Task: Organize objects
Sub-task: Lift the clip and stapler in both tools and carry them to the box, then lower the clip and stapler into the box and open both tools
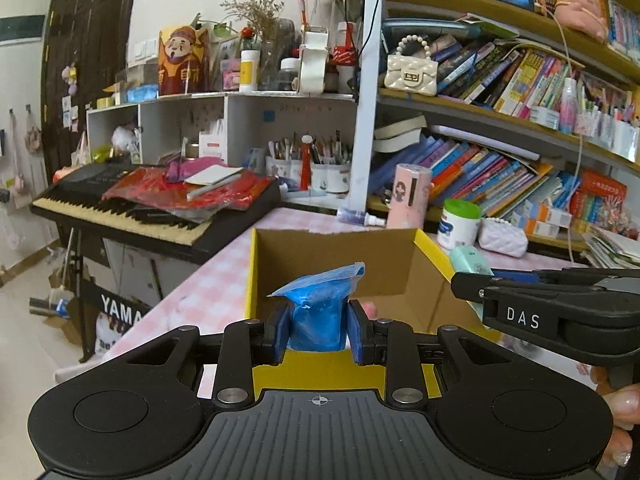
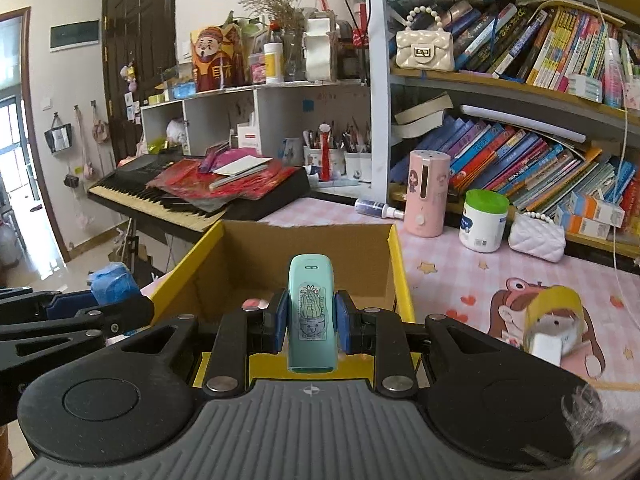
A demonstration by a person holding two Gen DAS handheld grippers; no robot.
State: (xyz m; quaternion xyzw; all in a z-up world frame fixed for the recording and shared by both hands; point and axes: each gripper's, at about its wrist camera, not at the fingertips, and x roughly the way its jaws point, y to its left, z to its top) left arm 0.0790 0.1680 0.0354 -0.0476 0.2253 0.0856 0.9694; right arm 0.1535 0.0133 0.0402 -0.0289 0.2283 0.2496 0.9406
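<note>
Pink checked cloth with cartoon prints covers the table [image 2: 500,276], which runs up against crowded bookshelves [image 2: 532,168]; an open cardboard box with yellow outer walls [image 1: 251,276] [image 2: 402,276] sits on it, and a black electronic keyboard [image 1: 120,216] stands off to the left. Over the near edge of the box, the left gripper [image 1: 319,328] is clamped on a crumpled blue plastic pouch [image 1: 318,312], its blue pads pressed against both sides. Just to its right, the right gripper [image 2: 311,326] is closed around a mint-green oblong device bearing a cactus sticker [image 2: 311,312], held upright above the box opening. The two tools hang side by side, near one another but apart. Something small and pink [image 2: 252,303] lies inside the box, mostly hidden. Beyond the box stand a pink cylindrical dispenser [image 2: 426,196], a white jar with a green lid [image 2: 484,220] and a white quilted purse [image 2: 538,238]. A roll of yellow tape [image 2: 554,318] rests on the cloth to the right
</note>
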